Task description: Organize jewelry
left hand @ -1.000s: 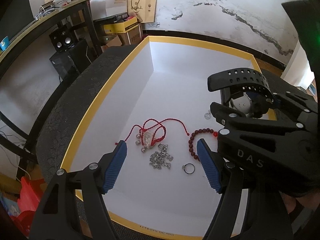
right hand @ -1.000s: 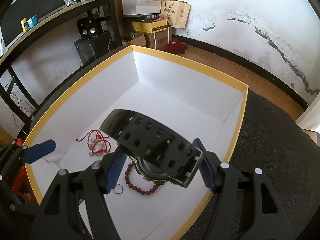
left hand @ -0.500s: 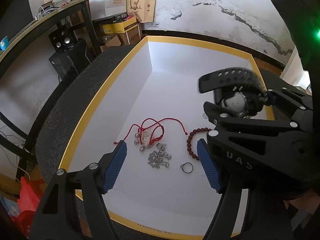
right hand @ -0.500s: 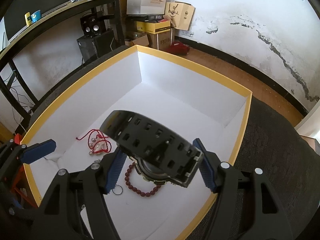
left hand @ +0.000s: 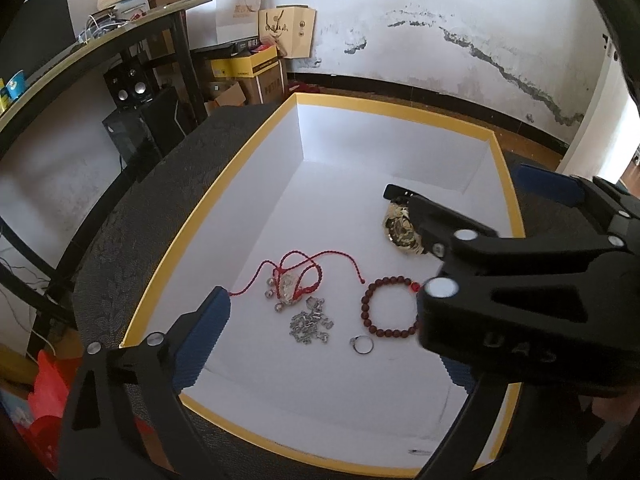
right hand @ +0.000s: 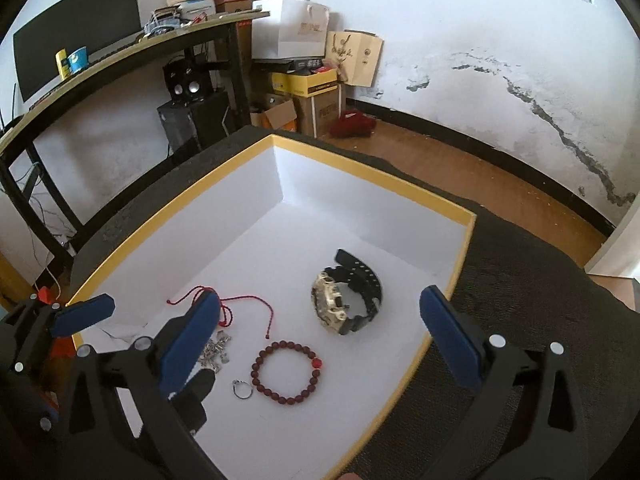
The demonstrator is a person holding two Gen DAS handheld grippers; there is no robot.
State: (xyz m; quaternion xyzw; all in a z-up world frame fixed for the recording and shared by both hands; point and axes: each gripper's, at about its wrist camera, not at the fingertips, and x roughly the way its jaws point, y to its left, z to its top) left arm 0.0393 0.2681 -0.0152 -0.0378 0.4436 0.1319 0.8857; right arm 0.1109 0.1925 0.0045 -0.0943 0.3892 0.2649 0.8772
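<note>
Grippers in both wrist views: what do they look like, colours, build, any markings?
Both the left gripper and right gripper are matte black angular frames with silver round fasteners and ribbed blue finger pads. Raised lettering, seemingly "UAS", marks the right one's body in the left view. No cables or sleeves visible.

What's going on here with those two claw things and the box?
A person with a gripper in each hand is sorting jewelry in a white box with a yellow rim. The right gripper is open above the box, and a black-and-gold watch lies on the box floor. Near it lie a bead bracelet, a ring, a red cord necklace and silver chain pieces. The left gripper is open, holding nothing.
</note>
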